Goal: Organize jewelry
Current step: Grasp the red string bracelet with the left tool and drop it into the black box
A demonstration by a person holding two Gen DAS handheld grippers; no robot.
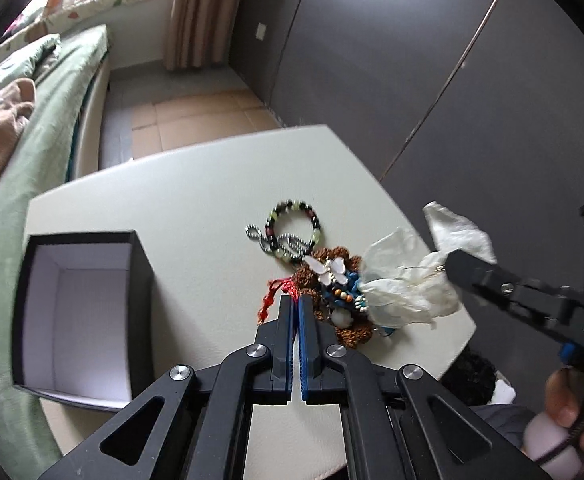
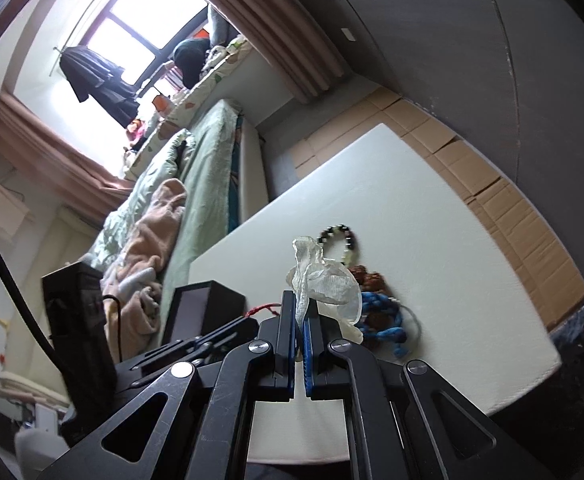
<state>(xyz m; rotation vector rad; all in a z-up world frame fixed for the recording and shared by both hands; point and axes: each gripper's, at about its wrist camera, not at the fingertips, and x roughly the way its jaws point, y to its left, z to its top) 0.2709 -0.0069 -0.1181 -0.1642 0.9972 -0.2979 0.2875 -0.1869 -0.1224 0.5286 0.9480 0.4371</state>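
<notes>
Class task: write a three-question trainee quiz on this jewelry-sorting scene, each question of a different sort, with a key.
1. True or false: the black box on the table holds jewelry.
2. What does the right gripper hold? A) beaded bracelet B) white pouch C) red cord
3. Fill in: the left gripper is shut at the ____ cord.

Key
1. False: only its white inside shows, bare.
2. B: it is shut on the white pouch, lifted above the pile; the beaded bracelet lies on the table.
3. Red: its tips meet at the red cord.
</notes>
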